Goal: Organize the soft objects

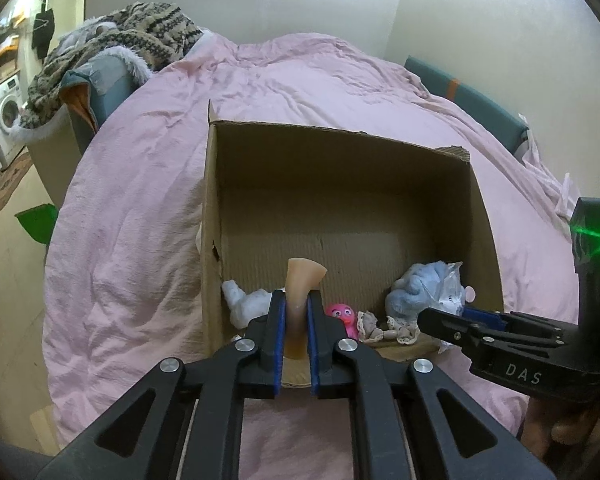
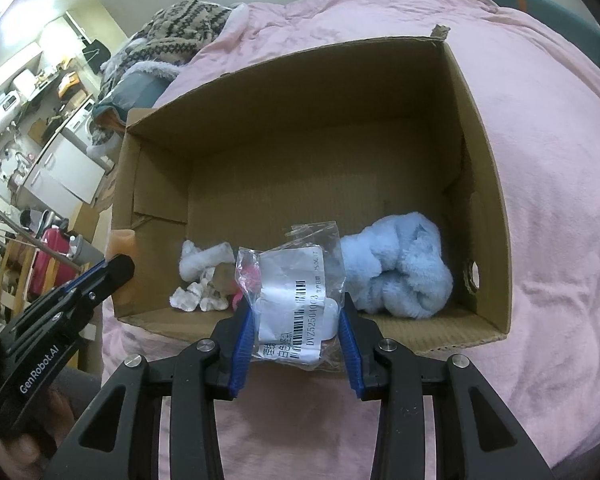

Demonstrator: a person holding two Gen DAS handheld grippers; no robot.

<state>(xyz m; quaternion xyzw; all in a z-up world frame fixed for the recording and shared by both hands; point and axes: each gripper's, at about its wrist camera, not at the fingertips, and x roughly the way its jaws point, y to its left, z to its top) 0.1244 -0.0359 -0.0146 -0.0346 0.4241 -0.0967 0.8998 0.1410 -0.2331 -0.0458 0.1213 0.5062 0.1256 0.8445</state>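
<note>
An open cardboard box (image 1: 340, 148) (image 2: 488, 168) sits on the pink bedspread. My left gripper (image 1: 297, 300) is shut on a tan soft rubbery piece (image 1: 302, 280), held over the box's near edge; it also shows in the right wrist view (image 2: 122, 242). My right gripper (image 2: 296, 312) is shut on a clear plastic bag (image 2: 296, 300) with a white barcode label, at the box's near edge. In the box lie a light blue plush (image 2: 396, 268) (image 1: 414, 288), a white fluffy toy (image 2: 204, 260) (image 1: 244, 304), a pink toy (image 1: 342, 316) and a small lace-dressed doll (image 1: 384, 330).
A patterned knit blanket (image 1: 120, 44) is heaped on a teal sofa arm at the far left. A teal headboard (image 1: 472, 104) runs along the right. A washing machine (image 1: 4, 112) and a green object (image 1: 38, 222) stand off the bed's left side.
</note>
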